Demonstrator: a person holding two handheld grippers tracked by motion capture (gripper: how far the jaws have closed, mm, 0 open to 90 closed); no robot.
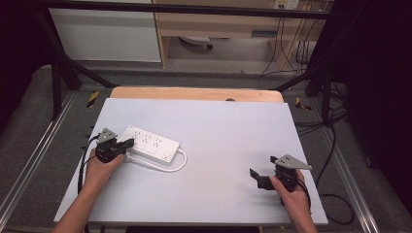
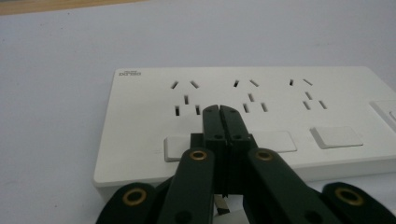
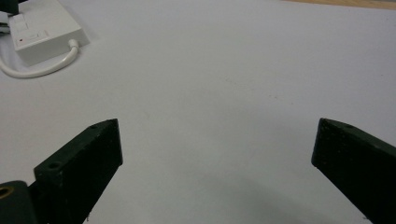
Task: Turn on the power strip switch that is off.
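A white power strip (image 1: 149, 143) with three socket groups and a row of rocker switches lies on the left part of the white table (image 1: 218, 126). Its white cable (image 1: 177, 162) loops off its right end. My left gripper (image 1: 127, 143) reaches over the strip's near left end. In the left gripper view the strip (image 2: 289, 93) spans the frame, and the left gripper (image 2: 219, 109) is shut, tips together just above the first socket group, nothing visible between them. My right gripper (image 1: 262, 166) stands open at the near right; the right gripper (image 3: 217, 140) holds nothing. The strip's end (image 3: 44, 35) lies far off.
A wooden strip (image 1: 194, 93) borders the table's far edge. Black frame legs (image 1: 58, 82) stand at both far corners, and cables (image 1: 335, 204) trail on the floor to the right. A white cabinet (image 1: 107, 34) stands behind.
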